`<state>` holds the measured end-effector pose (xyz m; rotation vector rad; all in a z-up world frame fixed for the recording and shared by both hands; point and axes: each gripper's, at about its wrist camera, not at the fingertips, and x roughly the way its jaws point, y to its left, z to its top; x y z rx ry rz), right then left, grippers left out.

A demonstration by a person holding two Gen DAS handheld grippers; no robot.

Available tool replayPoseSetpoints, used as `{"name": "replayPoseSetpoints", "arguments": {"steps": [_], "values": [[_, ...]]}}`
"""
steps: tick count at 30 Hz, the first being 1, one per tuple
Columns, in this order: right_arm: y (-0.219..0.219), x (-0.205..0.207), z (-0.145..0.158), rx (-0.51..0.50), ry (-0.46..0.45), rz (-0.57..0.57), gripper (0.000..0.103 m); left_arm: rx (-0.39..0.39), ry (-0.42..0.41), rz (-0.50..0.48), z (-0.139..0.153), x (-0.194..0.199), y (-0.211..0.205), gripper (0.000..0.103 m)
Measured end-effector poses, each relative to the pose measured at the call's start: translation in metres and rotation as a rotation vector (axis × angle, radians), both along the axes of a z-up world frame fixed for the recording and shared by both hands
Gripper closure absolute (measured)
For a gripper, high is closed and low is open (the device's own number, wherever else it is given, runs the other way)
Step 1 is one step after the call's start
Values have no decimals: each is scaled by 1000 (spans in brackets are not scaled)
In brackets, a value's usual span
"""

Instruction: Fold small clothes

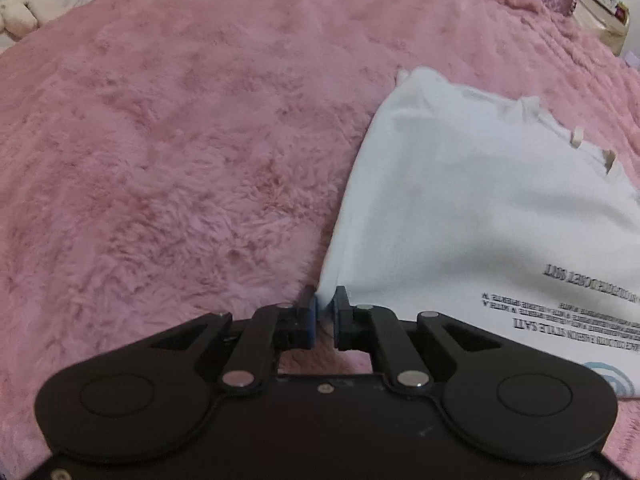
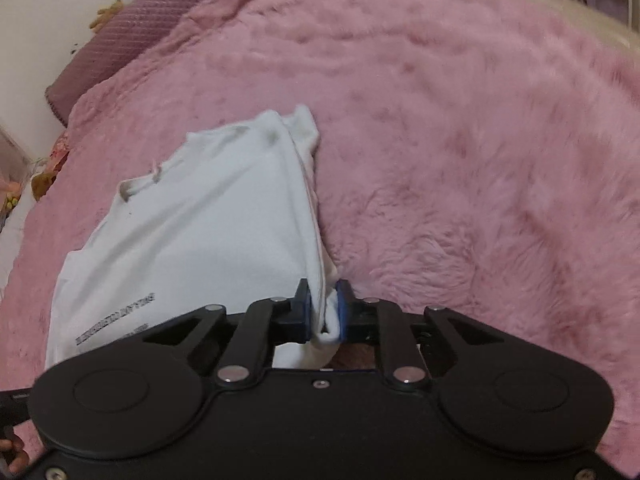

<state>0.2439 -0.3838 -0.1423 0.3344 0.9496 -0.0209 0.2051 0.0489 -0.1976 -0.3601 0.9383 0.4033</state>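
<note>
Left claw (image 1: 325, 312) sat low, pinching a corner of the white cotton T-shirt with black print (image 1: 480, 208) at centre-right. Right claw (image 2: 324, 312) clamped a bunched edge. Shirt lay on the fluffy pink blanket (image 1: 180, 140).

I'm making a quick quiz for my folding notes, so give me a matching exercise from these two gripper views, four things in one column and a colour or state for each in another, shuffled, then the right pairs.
Column one:
1. left gripper
2. right gripper
3. furry blanket
4. printed lettering

Column two:
A. pink, lying under the garment
B. black, on the white fabric
C. shut on the white garment's left edge
D. shut on a bunched fold at the garment's right edge

Pairs: 1-C, 2-D, 3-A, 4-B
</note>
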Motion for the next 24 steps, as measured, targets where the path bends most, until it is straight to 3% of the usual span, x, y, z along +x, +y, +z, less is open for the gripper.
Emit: {"name": "replayPoseSetpoints", "arguments": {"steps": [3,12,19,24], "values": [[-3,-4,9,28,-8,-5,97,39,-28,-25,16,-11,-6,96],[-4,-31,35,40,-15,-9,97,15,-69,-19,54,-49,-6,96],[-22,-87,42,38,20,-18,97,-42,-31,-29,49,-99,-7,95],[-19,-117,40,-48,69,3,97,-39,7,-39,44,-146,-22,95]]}}
